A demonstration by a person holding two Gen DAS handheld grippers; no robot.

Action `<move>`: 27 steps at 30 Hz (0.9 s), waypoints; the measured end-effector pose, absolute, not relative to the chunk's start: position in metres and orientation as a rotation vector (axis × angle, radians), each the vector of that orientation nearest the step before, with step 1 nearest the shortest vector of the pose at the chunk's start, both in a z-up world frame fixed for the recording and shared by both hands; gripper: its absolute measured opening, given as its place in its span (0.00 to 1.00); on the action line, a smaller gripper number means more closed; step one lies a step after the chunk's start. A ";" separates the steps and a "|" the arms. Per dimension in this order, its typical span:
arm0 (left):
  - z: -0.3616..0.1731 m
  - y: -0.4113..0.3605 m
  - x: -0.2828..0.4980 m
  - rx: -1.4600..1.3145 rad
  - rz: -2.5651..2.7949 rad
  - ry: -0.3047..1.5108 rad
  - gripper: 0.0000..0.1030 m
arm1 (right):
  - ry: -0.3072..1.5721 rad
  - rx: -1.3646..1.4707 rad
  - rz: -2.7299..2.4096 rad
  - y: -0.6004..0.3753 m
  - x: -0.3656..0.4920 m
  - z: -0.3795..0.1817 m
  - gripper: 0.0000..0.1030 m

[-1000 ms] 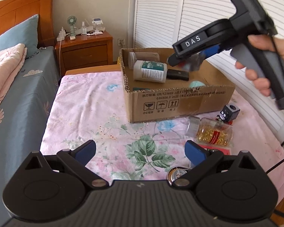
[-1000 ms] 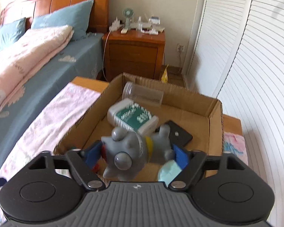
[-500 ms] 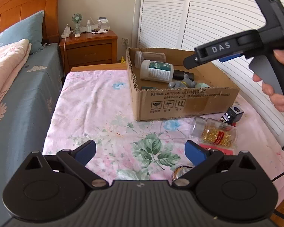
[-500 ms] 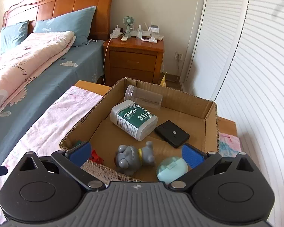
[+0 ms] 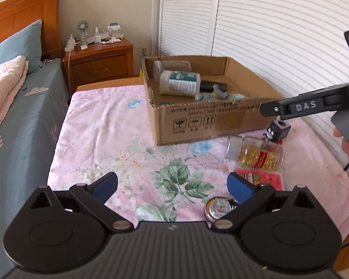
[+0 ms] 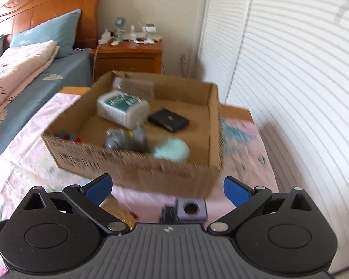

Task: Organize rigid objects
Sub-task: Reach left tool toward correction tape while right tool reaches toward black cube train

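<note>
Left hand-held gripper [image 5: 172, 184]: you hold it low over the pink floral cloth on the bench [image 5: 109, 127], its blue-padded fingers spread wide apart with nothing between them.
Right hand-held gripper [image 6: 166, 187]: your fingers stand wide apart and bare; in the left wrist view its black body marked DAS [image 5: 309, 107] hangs in front of the box's right front corner.
Brown cardboard box [image 5: 197, 121]: it sits open-topped on the cloth, ahead of both of your grippers.
Grey toy figure [image 6: 125, 137]: it lies inside the box against the front wall, beyond your right fingers and apart from them, beside a pale teal round object [image 6: 172, 150].
Other box contents: a white bottle with a green label [image 5: 179, 82] lies on its side, a clear plastic jar [image 5: 169, 66] behind it, a flat black rectangular case [image 6: 168, 119] to its right, a red item [image 6: 68, 137] in the front left corner.
Dark grey cube with a round hole [image 6: 192, 209]: it rests on the cloth outside the box, just below and between your right fingers.
Clear jar of gold beads with a red band [image 5: 256, 154]: on its side in front of the box, near the cube.
Flat red packet [image 5: 260, 180]: just beside your left gripper's right finger.
Round metal tin [image 5: 218, 210]: partly hidden under that same finger.
</note>
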State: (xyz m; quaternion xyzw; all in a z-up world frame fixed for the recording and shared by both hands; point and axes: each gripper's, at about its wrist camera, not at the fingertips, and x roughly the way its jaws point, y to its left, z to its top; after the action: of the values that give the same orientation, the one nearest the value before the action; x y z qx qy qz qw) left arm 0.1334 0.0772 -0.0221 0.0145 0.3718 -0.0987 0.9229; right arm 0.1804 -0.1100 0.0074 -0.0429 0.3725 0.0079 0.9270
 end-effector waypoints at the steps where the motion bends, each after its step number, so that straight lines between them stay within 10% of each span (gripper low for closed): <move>1: -0.024 0.075 0.134 0.037 -0.203 0.771 0.97 | 0.767 -0.078 0.009 -0.114 0.178 0.005 1.00; 27: -0.035 0.034 0.133 0.148 -0.224 0.843 0.97 | 0.858 0.143 -0.095 -0.195 0.166 -0.049 1.00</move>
State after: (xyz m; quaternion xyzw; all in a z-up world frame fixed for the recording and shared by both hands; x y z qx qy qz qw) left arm 0.1332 0.0337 -0.0346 0.0717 0.4079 -0.1082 0.9038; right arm 0.1660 -0.1946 -0.0486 0.0694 0.4154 -0.0459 0.9058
